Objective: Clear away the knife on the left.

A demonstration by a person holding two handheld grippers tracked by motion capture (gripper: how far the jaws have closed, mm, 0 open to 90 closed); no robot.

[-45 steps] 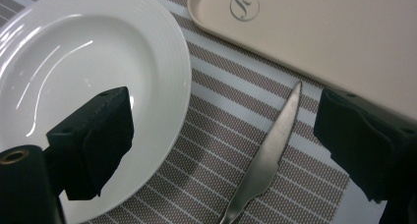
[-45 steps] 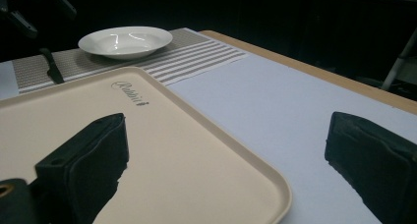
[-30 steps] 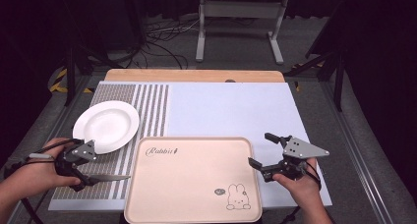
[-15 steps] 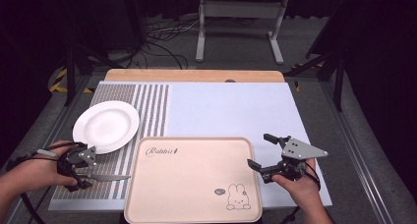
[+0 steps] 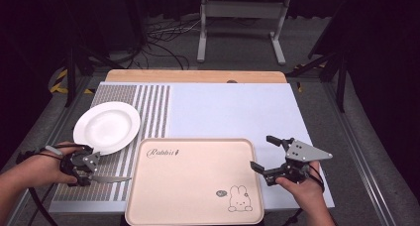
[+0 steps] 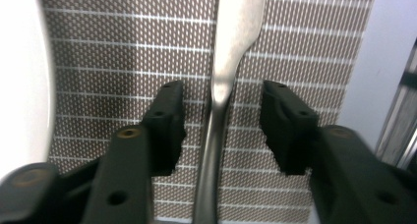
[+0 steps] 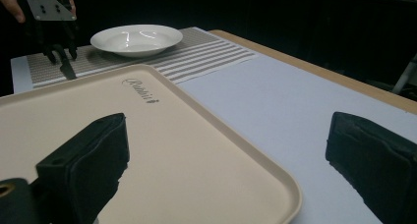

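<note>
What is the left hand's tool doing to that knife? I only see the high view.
Observer: The left gripper has its fingers on either side of the knife. They have just been closing, but a gap shows on each side.
Operator: Which part is it going for?
Observer: The narrow neck, below where the metal widens.
Operator: Is the right one holding anything?
Observer: No. The right gripper is open, with nothing between its fingers.
Operator: Is the plate flat?
Observer: The right gripper view shows the plate is shallowly dished and empty.
</note>
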